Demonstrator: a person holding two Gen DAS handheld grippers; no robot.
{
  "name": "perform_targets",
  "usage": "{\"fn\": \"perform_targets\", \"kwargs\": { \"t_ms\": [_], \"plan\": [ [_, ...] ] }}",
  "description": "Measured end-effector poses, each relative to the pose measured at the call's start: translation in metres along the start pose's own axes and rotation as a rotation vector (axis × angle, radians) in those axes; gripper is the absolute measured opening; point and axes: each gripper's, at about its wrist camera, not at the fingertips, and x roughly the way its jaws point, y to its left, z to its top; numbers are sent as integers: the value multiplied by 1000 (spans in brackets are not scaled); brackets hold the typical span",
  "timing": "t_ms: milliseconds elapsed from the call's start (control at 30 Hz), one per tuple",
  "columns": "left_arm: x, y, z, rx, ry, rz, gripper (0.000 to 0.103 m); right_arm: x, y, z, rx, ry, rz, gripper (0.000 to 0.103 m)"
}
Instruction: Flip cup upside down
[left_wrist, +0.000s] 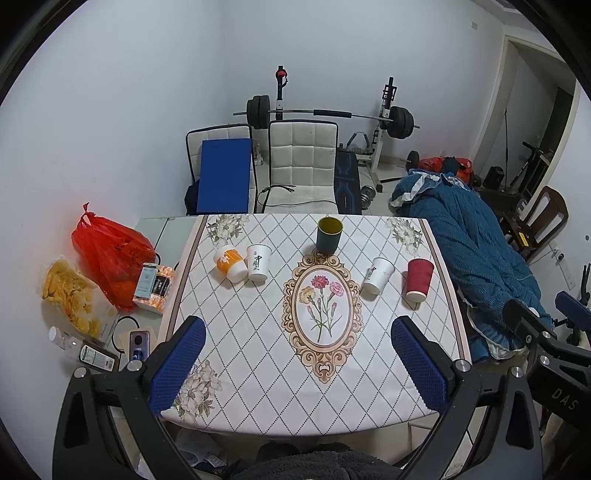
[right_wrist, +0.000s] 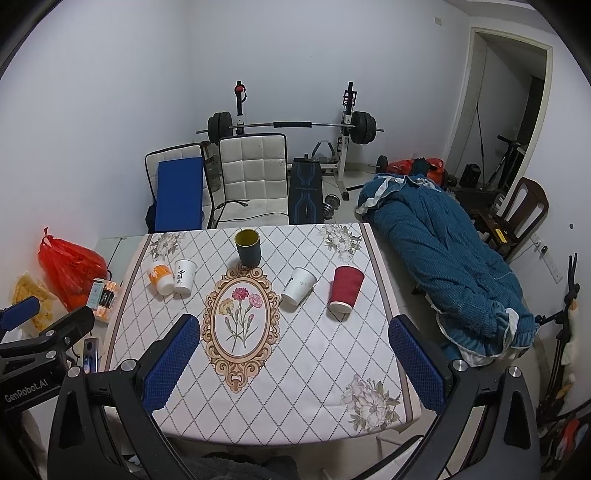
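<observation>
Cups on patterned tablecloth (left_wrist: 258, 350), your grippers clear.
Your left gripper (left_wrist: 295, 365) and right gripper (right_wrist: 293, 363) gape empty; dark cup (left_wrist: 328, 234) stands mouth-up, four paper cups inverted nearby.

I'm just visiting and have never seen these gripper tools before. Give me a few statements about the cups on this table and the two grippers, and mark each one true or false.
1. The dark cup with the yellow inside stands upright, mouth up. True.
2. The red cup stands mouth down on the tablecloth. True.
3. The left gripper is clamped on a cup. False: its jaws stand wide apart with nothing between them.
4. The orange-and-white cup sits beside the red cup. False: it is on the opposite side, next to a white cup with black lettering.
5. The right gripper is open and holds nothing. True.
</observation>
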Motion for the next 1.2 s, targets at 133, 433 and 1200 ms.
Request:
{"fn": "perform_targets", "kwargs": {
  "t_ms": [133, 433, 1200],
  "plan": [
    [-1, 0, 2, 1, -2, -1, 103, -3, 3, 1, 1, -5, 2, 103],
    [-2, 4, -1, -1, -4, -4, 103, -4, 4, 3, 7, -8, 4, 103],
    [81, -5, -13, -26, 109, 94, 103, 107, -13, -23, 42, 200, 22, 103]
  ]
}}
